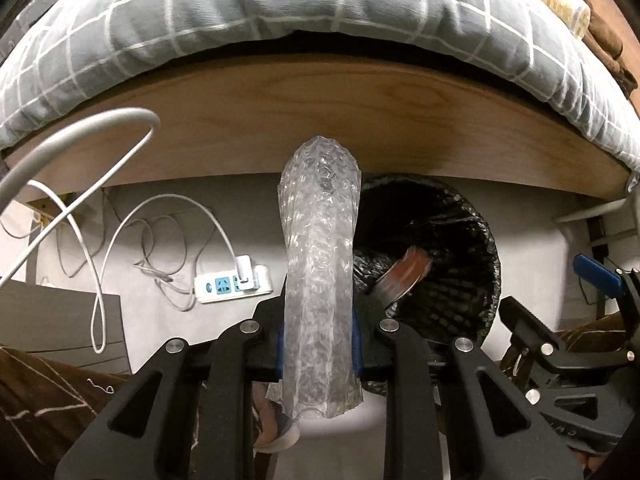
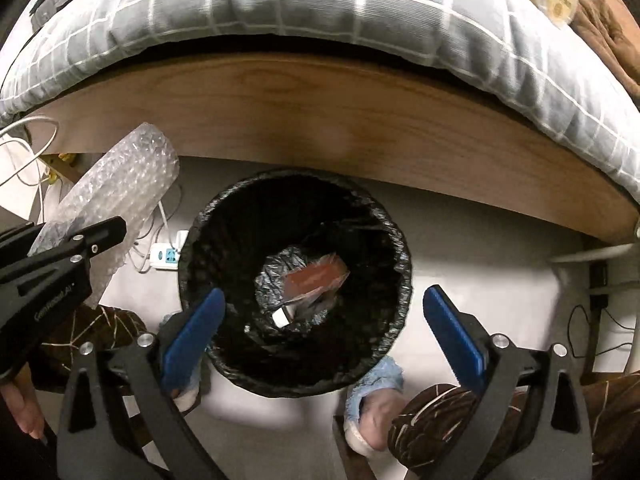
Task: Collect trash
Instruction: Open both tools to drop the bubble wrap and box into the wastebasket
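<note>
Bubble wrap (image 1: 318, 280), rolled into a tube, sits clamped between my left gripper (image 1: 318, 344) pads, just left of the bin. My right gripper (image 2: 320, 332) hangs wide open with nothing in it, above the black-lined trash bin (image 2: 200, 224), where a reddish wrapper (image 2: 316, 276) lies. Beyond stands the wooden bed frame (image 2: 320, 120).
</note>
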A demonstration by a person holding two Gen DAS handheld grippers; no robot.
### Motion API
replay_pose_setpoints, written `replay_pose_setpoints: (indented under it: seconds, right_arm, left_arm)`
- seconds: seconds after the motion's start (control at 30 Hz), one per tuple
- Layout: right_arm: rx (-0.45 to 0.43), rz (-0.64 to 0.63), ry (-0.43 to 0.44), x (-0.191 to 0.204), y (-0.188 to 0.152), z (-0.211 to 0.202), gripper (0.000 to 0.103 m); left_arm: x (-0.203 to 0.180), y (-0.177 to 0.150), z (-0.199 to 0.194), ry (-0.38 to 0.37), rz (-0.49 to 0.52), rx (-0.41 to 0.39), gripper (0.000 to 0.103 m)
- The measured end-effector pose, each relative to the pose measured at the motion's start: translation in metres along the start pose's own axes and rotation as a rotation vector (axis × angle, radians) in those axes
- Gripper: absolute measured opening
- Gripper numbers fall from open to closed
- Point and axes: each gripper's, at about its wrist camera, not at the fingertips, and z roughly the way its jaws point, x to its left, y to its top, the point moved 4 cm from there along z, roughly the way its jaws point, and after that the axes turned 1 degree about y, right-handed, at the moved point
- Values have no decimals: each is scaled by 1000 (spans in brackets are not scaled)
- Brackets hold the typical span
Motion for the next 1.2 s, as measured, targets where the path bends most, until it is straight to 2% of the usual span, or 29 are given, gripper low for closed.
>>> replay_pose_setpoints:
  seconds: [0.5, 0.6, 0.67, 0.8, 0.87, 1.03, 1.2]
  right_arm:
    - [-24, 176, -63, -83, -19, -11, 95]
    - [-25, 206, -64, -92, -20, -11, 95]
    - [-27, 213, -63, -92, -20, -11, 95]
    - [-35, 201, -58, -88, -16, -14, 95]
    - [-40, 191, -63, -85, -13, -16, 95]
    - [-75, 172, -69, -80, -6, -28, 95]
    - [-149, 166, -72, -81, 7, -50, 95]
  left_arm:
    - [-70, -2, 8, -65, 80, 52, 22]
    - [-73, -4, 12, -25, 90, 51, 30]
    - [-73, -4, 12, -10, 92, 47, 49]
    - [-67, -2, 8, 4, 88, 26, 61]
    - [-65, 0, 4, 20, 93, 8, 74]
    - [-60, 7, -8, 51, 92, -38, 86]
    - [-57, 22, -29, 45, 74, -104, 90]
